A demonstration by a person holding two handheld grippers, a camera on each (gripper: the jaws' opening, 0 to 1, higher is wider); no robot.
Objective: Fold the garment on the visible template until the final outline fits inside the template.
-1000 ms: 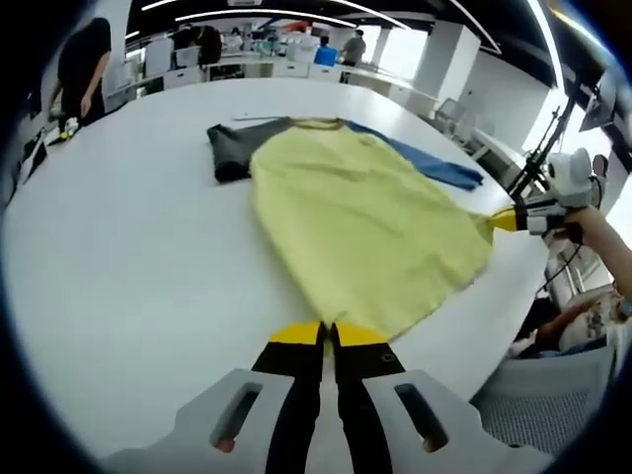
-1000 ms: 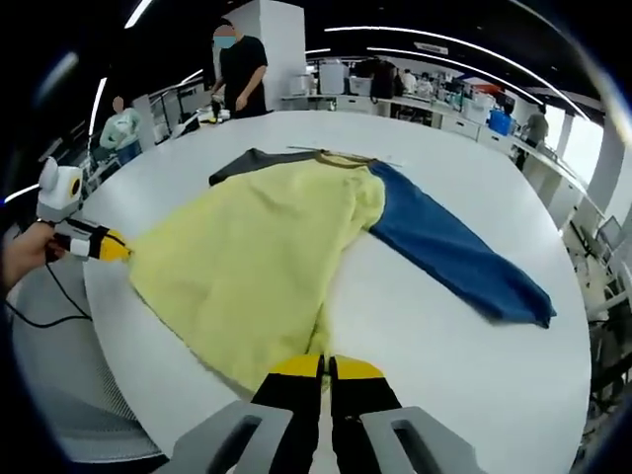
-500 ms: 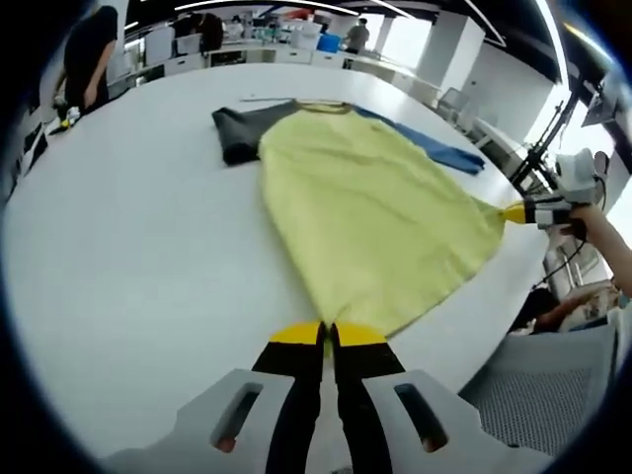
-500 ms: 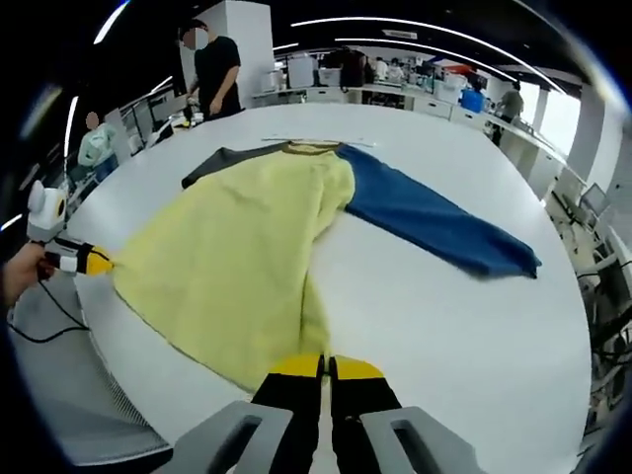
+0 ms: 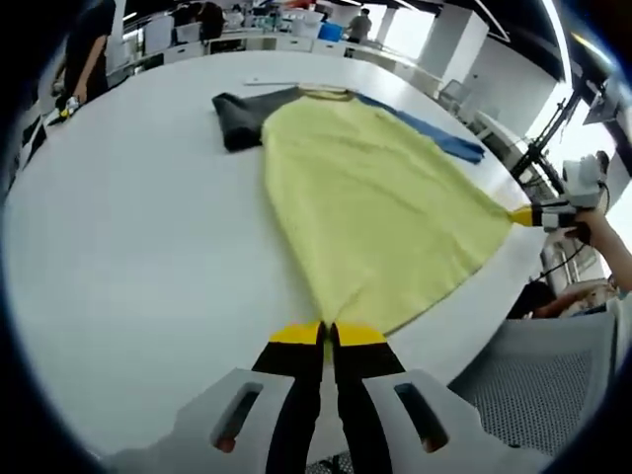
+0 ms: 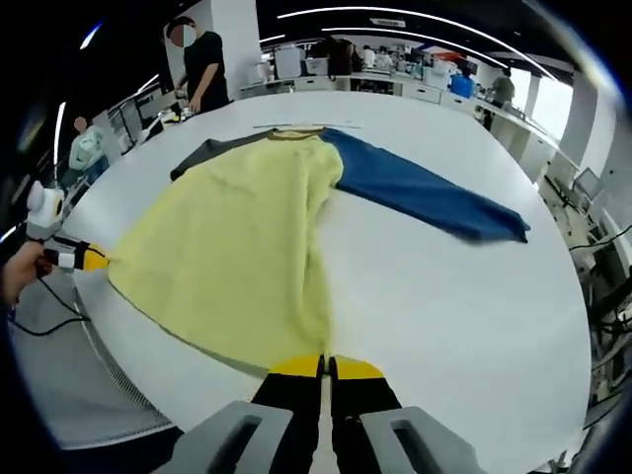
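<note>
Both grippers [image 5: 327,334] [image 6: 327,366] pinching shirt [image 5: 375,207] hem corners, fingers clamped, stretching it over desk [image 5: 128,247]; next likely folding hem toward collar.

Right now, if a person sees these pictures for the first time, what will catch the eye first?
The big yellow garment spread on the round white table, with one blue sleeve lying out to the side and a dark sleeve at the far end. The left gripper and the right gripper each pinch a hem corner, shut.
</note>
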